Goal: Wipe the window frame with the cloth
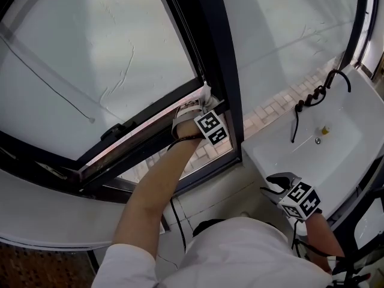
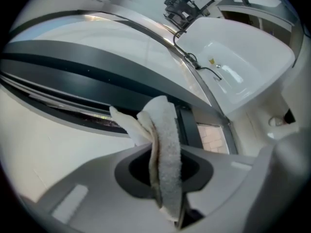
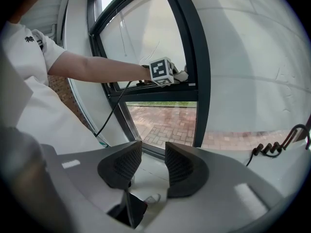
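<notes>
White-walled and tight, the washroom sets us close against the tall dark metal window frame (image 1: 223, 59). Nearest us, our right gripper (image 3: 148, 161) hangs low, its ribbed jaws spread with nothing between them. We judge it is held there to be out of the wiping arm's way. Just beyond it, to its right, sits the white ceramic washbasin (image 1: 336, 131) with a black curved tap (image 1: 327, 86). The basin crowds that side and would hamper any reach from there.

Farther out, our left gripper (image 1: 201, 104) is stretched up to the frame's horizontal crossbar, jaws pinching a folded white terry cloth (image 2: 163, 140). The fold sticks out past the jaw tips, so it seems the fabric, not the plastic, meets the metal. Its front edge lies against the bar just ahead of the left gripper.

Immediately right of that gripper rises the frame's upright post, which looks likely to stop a stroke that way. A thin black cable (image 3: 108, 115) droops from the gripper below the arm and could snag. Beyond the lower pane lies reddish brick paving (image 3: 165, 125).
</notes>
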